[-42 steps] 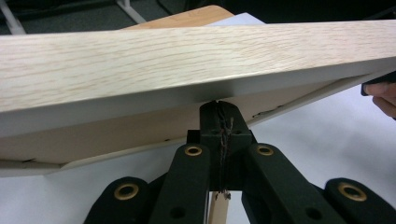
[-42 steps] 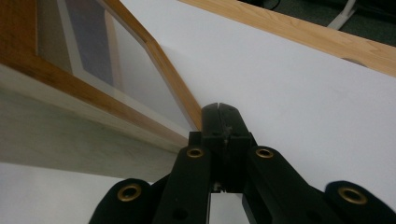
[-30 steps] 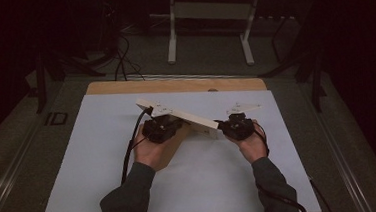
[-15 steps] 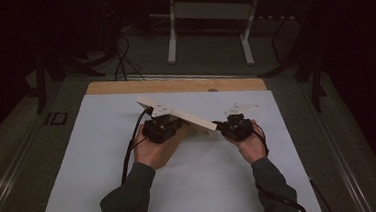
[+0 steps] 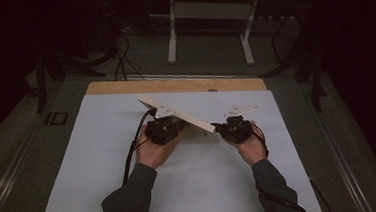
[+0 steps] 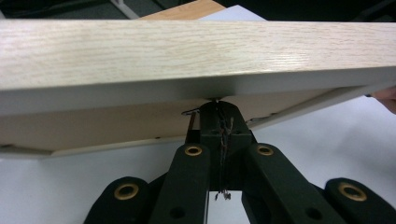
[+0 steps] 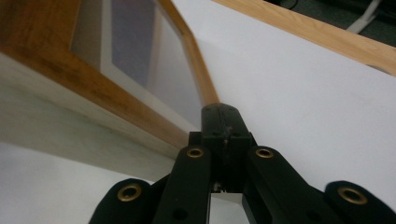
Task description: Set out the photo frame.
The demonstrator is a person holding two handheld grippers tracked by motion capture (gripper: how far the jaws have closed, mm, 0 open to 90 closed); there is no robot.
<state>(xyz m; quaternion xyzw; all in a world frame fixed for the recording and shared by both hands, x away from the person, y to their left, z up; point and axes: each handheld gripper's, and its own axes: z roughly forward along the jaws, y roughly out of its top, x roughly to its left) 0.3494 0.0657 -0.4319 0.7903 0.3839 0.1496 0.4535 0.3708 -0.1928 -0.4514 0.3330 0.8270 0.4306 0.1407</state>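
Note:
A light wooden picture frame (image 5: 197, 123) stands tilted over the white sheet between both hands, its high end at the left. My left gripper (image 5: 176, 126) is shut, and in the left gripper view its tips (image 6: 218, 105) touch the underside of the frame (image 6: 187, 51) beside a small wire hook (image 6: 188, 112). My right gripper (image 5: 221, 127) is shut too. In the right gripper view its tips (image 7: 223, 114) meet the frame's brown edge (image 7: 93, 93) below the glass pane (image 7: 135, 46). I cannot tell whether either pinches anything thin.
A white sheet (image 5: 104, 157) covers the table, with a wooden strip (image 5: 174, 85) bare along the far edge. Behind the table stand the white legs of a stand (image 5: 173, 37) and dark cables (image 5: 120, 60) on the floor. Black cables trail from both grippers.

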